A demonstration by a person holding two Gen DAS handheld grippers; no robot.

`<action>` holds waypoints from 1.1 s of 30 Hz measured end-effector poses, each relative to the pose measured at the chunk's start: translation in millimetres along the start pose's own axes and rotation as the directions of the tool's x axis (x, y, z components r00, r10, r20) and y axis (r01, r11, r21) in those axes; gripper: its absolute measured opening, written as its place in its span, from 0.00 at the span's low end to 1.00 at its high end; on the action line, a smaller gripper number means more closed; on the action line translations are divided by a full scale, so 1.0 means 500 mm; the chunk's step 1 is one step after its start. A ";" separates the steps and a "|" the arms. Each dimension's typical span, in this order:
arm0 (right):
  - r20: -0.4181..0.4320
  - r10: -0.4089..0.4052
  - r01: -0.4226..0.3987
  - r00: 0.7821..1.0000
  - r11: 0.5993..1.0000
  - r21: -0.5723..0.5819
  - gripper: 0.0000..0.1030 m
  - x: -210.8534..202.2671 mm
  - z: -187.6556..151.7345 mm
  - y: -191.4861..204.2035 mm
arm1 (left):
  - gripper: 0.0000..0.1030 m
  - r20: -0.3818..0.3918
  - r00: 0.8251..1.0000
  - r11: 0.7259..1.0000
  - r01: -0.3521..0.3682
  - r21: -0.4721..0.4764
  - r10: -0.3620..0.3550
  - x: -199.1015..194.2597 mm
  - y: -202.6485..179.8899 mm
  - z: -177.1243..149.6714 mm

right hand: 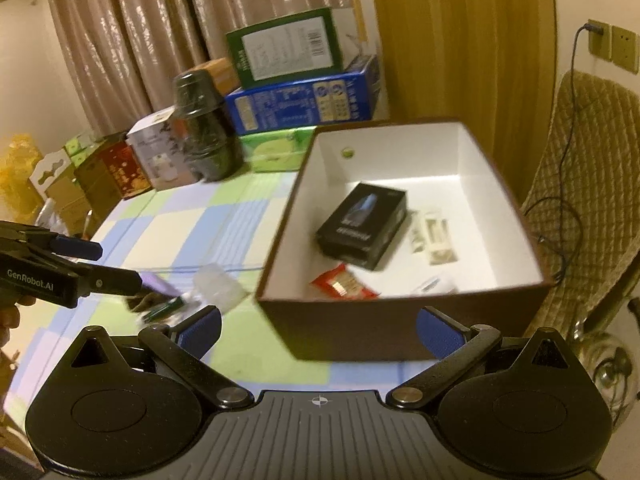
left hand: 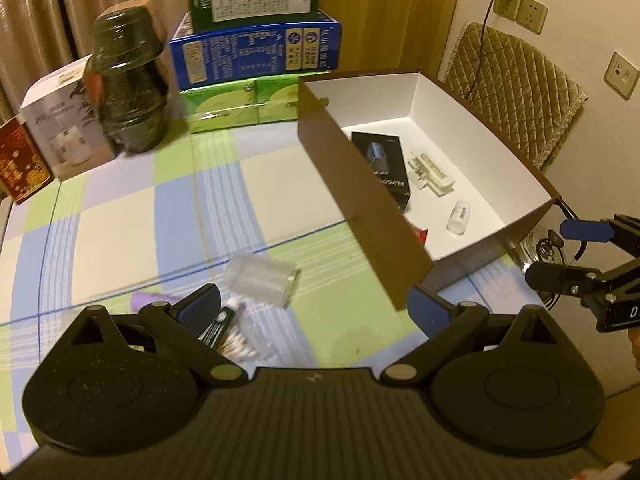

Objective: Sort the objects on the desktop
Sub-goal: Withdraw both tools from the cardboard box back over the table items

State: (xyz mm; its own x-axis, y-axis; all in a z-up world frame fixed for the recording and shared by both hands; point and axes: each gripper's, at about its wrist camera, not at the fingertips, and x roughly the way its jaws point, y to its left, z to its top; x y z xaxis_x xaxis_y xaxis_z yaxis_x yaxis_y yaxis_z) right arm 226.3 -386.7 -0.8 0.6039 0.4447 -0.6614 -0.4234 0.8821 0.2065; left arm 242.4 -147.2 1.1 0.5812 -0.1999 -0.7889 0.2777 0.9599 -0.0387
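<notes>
Both the left gripper and right gripper gape wide and empty, the brown box at frame center holding a black carton.

A home room: pleated curtains, a checked tablecloth, a quilted chair cover and stacked grocery cartons.

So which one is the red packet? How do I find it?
Find the big brown box with white insides on the checked tablecloth. The red packet lies inside by the near wall, beside the black carton. Nothing else inside is red.
</notes>
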 end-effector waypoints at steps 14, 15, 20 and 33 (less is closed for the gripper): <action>-0.055 0.095 -0.097 0.994 0.995 -0.034 0.98 0.029 -0.041 0.123 | 0.95 -0.023 0.999 0.996 -0.046 -0.075 0.045 -0.064 0.105 -0.088; -0.061 0.101 -0.103 0.993 0.994 -0.040 0.98 0.035 -0.043 0.133 | 0.95 -0.024 0.999 0.995 -0.051 -0.081 0.049 -0.068 0.113 -0.093; -0.086 0.132 -0.138 0.987 0.988 -0.063 0.98 0.059 -0.050 0.177 | 0.95 -0.033 0.997 0.991 -0.078 -0.113 0.074 -0.087 0.152 -0.119; -0.144 0.158 -0.177 0.977 0.975 -0.131 0.98 0.135 -0.072 0.280 | 0.95 -0.074 0.986 0.964 -0.163 -0.208 0.151 -0.112 0.255 -0.184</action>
State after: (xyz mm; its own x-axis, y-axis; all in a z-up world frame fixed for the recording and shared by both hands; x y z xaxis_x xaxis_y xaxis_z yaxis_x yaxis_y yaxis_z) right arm 183.6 -239.0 -42.4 0.4263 0.5512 -0.7172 -0.6085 0.7614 0.2235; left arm 174.7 4.6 -16.2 0.5584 -0.0381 -0.8287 0.0139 0.9992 -0.0366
